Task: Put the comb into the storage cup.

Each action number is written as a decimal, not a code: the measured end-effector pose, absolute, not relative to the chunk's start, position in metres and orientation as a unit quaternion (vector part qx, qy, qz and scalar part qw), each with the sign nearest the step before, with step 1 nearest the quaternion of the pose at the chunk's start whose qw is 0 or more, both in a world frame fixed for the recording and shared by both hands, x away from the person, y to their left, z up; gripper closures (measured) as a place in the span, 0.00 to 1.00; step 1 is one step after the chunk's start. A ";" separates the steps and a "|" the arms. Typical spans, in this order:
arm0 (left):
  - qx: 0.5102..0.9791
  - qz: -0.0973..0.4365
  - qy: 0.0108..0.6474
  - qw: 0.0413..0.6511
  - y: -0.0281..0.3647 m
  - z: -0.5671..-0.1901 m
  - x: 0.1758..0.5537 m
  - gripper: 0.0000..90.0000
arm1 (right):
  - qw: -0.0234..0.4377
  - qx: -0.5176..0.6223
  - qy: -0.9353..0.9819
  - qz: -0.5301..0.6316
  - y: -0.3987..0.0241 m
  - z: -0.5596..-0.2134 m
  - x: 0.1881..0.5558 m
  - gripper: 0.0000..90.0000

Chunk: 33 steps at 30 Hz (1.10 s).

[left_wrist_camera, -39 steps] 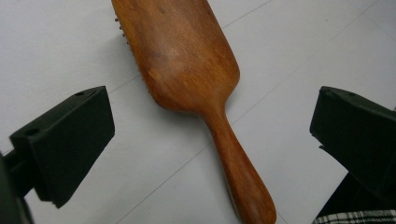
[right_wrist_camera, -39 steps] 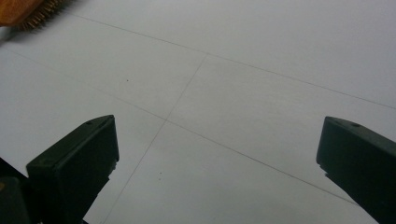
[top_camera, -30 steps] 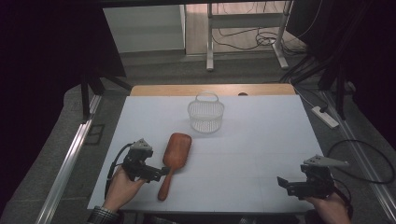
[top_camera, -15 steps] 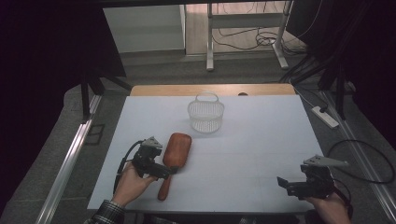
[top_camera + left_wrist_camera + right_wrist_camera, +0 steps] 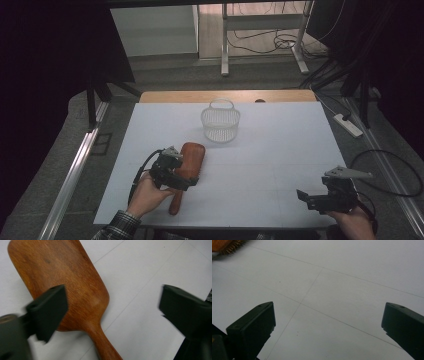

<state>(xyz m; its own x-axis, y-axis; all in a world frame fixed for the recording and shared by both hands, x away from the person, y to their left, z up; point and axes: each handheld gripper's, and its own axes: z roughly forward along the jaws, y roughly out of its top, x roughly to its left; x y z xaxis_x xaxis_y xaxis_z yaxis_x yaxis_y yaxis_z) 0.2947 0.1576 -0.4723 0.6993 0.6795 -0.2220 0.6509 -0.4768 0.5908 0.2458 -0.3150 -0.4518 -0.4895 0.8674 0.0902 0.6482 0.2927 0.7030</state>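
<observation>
Wooden hairbrush flat, bristles down

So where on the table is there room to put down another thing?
The widest bare patch lies between the wooden brush and the right gripper, below the white basket. The far corners of the table, either side of the basket, are free too. It is crowded at the near left, where the left gripper hangs over the brush.
</observation>
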 end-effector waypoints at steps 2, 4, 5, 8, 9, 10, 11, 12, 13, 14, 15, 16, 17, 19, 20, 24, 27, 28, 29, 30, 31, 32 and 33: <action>0.857 0.015 0.392 0.335 0.159 -0.473 0.295 0.29 | 0.156 0.480 0.789 0.351 -0.315 -0.452 0.246 0.00; 0.856 0.013 0.397 0.332 0.160 -0.472 0.294 0.47 | 0.159 0.481 0.787 0.352 -0.315 -0.452 0.246 0.00; 0.855 0.011 0.398 0.332 0.160 -0.472 0.295 0.53 | 0.159 0.482 0.786 0.353 -0.316 -0.452 0.245 0.00; 0.854 0.009 0.399 0.335 0.162 -0.471 0.294 0.72 | 0.159 0.481 0.787 0.352 -0.315 -0.452 0.245 0.00; 0.854 0.009 0.399 0.335 0.162 -0.471 0.294 0.78 | 0.159 0.481 0.787 0.352 -0.315 -0.452 0.246 0.00; 0.853 0.004 0.397 0.339 0.163 -0.470 0.294 0.86 | 0.158 0.481 0.787 0.352 -0.315 -0.452 0.246 0.00; 0.853 0.004 0.397 0.339 0.163 -0.470 0.294 0.89 | 0.158 0.481 0.787 0.352 -0.315 -0.452 0.246 0.00; 0.854 0.005 0.396 0.337 0.162 -0.469 0.293 0.89 | 0.158 0.481 0.787 0.352 -0.315 -0.452 0.246 0.00; 0.858 0.009 0.391 0.333 0.162 -0.470 0.292 0.95 | 0.158 0.482 0.787 0.352 -0.315 -0.452 0.246 0.00; 0.860 0.011 0.389 0.331 0.162 -0.470 0.292 0.98 | 0.158 0.482 0.787 0.351 -0.315 -0.452 0.246 0.00; 0.860 0.010 0.390 0.330 0.161 -0.471 0.292 0.98 | 0.158 0.482 0.787 0.351 -0.315 -0.452 0.246 0.00; 0.861 0.006 0.389 0.328 0.161 -0.472 0.292 0.98 | 0.158 0.482 0.787 0.351 -0.315 -0.452 0.246 0.00; 0.862 0.005 0.388 0.326 0.160 -0.473 0.292 0.98 | 0.158 0.482 0.787 0.351 -0.315 -0.452 0.246 0.00; 0.866 0.009 0.386 0.319 0.159 -0.476 0.291 0.98 | 0.158 0.482 0.787 0.351 -0.315 -0.452 0.246 0.00; 0.866 0.012 0.385 0.318 0.158 -0.478 0.291 0.98 | 0.158 0.482 0.787 0.352 -0.315 -0.452 0.246 0.00; 0.868 0.021 0.388 0.309 0.158 -0.485 0.288 0.98 | 0.157 0.481 0.787 0.352 -0.315 -0.452 0.246 0.00; 0.870 0.021 0.391 0.299 0.157 -0.489 0.286 0.99 | 0.156 0.480 0.788 0.352 -0.315 -0.452 0.246 0.00; 0.871 0.019 0.393 0.295 0.157 -0.491 0.285 0.98 | 0.155 0.479 0.789 0.352 -0.315 -0.452 0.246 0.00; 0.871 0.019 0.393 0.295 0.157 -0.491 0.285 0.99 | 0.156 0.479 0.789 0.351 -0.315 -0.452 0.246 0.00; 0.872 0.014 0.394 0.289 0.156 -0.495 0.285 0.98 | 0.156 0.478 0.790 0.351 -0.315 -0.452 0.246 0.00; 0.872 0.013 0.395 0.287 0.155 -0.496 0.284 0.98 | 0.157 0.477 0.790 0.351 -0.315 -0.452 0.246 0.00; 0.875 0.012 0.394 0.282 0.153 -0.498 0.284 0.98 | 0.157 0.478 0.790 0.352 -0.315 -0.452 0.246 0.00; 0.876 0.011 0.394 0.278 0.152 -0.499 0.284 0.99 | 0.157 0.478 0.790 0.351 -0.315 -0.452 0.246 0.00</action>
<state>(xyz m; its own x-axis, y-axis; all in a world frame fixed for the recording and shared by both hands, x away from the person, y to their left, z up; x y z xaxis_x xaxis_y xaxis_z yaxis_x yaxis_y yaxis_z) 0.2839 0.1523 -0.4992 0.6897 0.6962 -0.1989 0.6837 -0.5357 0.4956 0.2457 -0.3148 -0.4518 -0.4949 0.8645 0.0882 0.6443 0.2969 0.7048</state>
